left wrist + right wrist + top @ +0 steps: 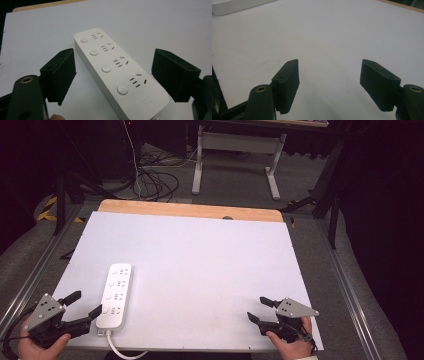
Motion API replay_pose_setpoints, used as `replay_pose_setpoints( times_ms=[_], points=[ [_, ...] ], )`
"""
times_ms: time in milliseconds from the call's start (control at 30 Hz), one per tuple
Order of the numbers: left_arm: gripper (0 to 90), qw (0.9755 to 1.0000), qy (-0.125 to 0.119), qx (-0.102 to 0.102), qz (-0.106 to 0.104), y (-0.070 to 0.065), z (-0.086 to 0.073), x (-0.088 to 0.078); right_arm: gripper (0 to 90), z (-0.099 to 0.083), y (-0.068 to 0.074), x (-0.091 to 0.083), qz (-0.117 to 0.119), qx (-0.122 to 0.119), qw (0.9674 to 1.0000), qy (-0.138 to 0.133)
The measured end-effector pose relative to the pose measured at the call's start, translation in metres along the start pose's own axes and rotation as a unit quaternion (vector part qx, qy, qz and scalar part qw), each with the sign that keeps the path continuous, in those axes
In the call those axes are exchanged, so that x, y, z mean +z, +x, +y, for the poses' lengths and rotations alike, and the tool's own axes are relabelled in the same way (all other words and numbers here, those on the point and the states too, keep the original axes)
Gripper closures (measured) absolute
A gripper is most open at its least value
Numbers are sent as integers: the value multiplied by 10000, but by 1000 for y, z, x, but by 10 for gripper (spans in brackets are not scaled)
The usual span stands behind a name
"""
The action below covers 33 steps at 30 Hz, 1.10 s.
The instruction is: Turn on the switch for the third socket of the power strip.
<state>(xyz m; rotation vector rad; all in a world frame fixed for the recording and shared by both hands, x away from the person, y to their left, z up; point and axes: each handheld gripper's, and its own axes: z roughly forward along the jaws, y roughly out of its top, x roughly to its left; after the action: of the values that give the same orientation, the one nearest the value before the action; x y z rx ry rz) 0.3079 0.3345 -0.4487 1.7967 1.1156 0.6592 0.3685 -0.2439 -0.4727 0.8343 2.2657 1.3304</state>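
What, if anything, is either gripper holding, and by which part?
Nothing: left gripper open around the white plastic power strip, pads apart from it; right gripper open.

In the left gripper view the power strip (120, 75) runs off the bottom edge at its cord end, and the grey marking near that end is too small to read. In the high view its white cord (120, 351) leaves the power strip and is cut by the bottom edge, as are both wrists.
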Motion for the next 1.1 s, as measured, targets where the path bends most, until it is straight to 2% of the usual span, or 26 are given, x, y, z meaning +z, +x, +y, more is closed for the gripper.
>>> replay_pose_setpoints(
  times_ms=[133,200,300,533,767,1100],
  points=[
    [240,9999,8,-72,-94,1,4,0,322,0,0,1,5,0,10000,20],
    [258,9999,40,-33,-118,1,8,0,322,0,0,0,4,1,10000,17],
    [325,9999,57,-43,-136,1,15,0,322,0,1,1,18,-11,10000,21],
    [410,9996,228,121,-79,2,32,5,322,1,1,2,26,-24,10000,59],
    [433,9993,305,40,-191,4,43,16,322,0,1,2,49,-16,10000,66],
    [456,9989,374,87,-260,5,57,31,324,0,1,2,44,-9,10000,68]
  ],
)
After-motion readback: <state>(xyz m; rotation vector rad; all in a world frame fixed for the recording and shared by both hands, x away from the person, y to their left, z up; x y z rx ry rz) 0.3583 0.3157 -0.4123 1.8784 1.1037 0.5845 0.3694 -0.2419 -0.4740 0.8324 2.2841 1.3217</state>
